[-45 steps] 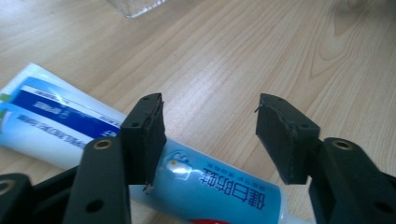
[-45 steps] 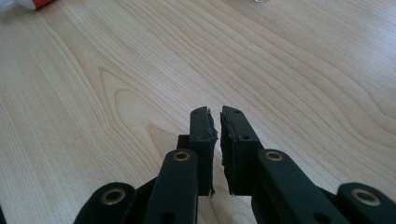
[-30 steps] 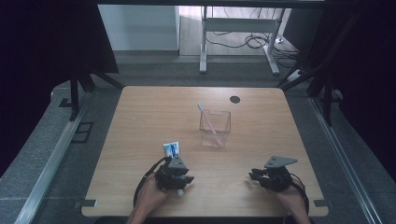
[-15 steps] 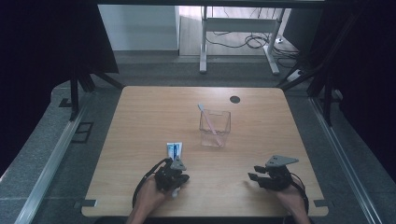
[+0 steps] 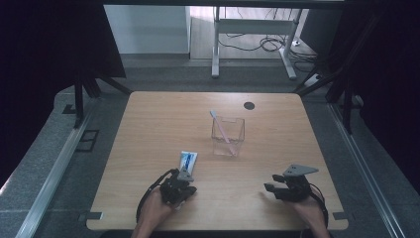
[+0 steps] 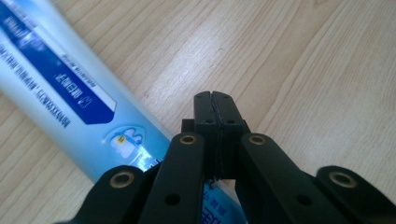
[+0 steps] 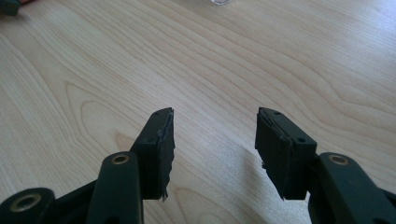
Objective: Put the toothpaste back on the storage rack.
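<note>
Toothpaste tube (image 6: pixel 70 93) lies flat on the wooden table (image 5: pixel 163 124), just ahead of my left gripper (image 5: pixel 184 178), whose jaws are pressed together over the tube's near end; whether they pinch anything I can't quite tell. My right gripper (image 7: pixel 212 149) hovers spread apart, holding nothing. With a toothbrush (image 5: pixel 220 128) already in the clear cup (image 5: pixel 228 136), the tube looks yet to go in.

Tube (image 5: pixel 187 161) lies on worktop (image 5: pixel 158 129) just ahead of left tool (image 5: pixel 184 174), near end under it. Box (image 5: pixel 228 137) w/ stick (image 5: pixel 221 127) inside sits ahead, between both tools. Right tool (image 5: pixel 269 188) well apart to the right.
</note>
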### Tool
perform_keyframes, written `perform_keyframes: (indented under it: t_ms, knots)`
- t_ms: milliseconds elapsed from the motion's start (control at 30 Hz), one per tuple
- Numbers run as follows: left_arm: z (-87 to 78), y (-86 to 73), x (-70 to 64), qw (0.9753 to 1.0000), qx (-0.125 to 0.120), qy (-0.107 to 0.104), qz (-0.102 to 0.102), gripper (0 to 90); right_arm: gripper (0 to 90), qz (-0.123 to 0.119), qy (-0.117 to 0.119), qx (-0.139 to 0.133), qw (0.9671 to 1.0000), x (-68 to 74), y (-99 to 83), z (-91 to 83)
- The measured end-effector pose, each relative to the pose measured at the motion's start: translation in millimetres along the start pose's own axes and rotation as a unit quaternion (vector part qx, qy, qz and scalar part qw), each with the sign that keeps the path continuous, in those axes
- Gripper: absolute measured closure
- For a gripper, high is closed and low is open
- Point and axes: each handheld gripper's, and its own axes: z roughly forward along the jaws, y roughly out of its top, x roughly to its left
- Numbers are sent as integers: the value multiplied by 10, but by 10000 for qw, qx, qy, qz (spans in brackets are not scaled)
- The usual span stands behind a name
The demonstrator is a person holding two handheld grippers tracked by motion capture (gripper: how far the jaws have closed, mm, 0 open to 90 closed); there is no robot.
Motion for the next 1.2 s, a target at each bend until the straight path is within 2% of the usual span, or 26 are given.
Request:
perform_keyframes:
  t_ms: [367,767,967,1200]
  knots:
    - [-71,-62,88,9998,110,154,-44,894,463,47,-1,30,10000,-8,-7,5]
    - [-144,-118,184,9992,123,362,-61,893,463,43,-26,89,9999,-16,-14,14]
    - [-148,-127,202,9994,116,324,-95,887,463,-2,-23,131,9999,-18,-17,24]
    - [-215,-92,219,9993,-41,277,-238,832,463,-27,-24,114,9999,-17,-14,18]
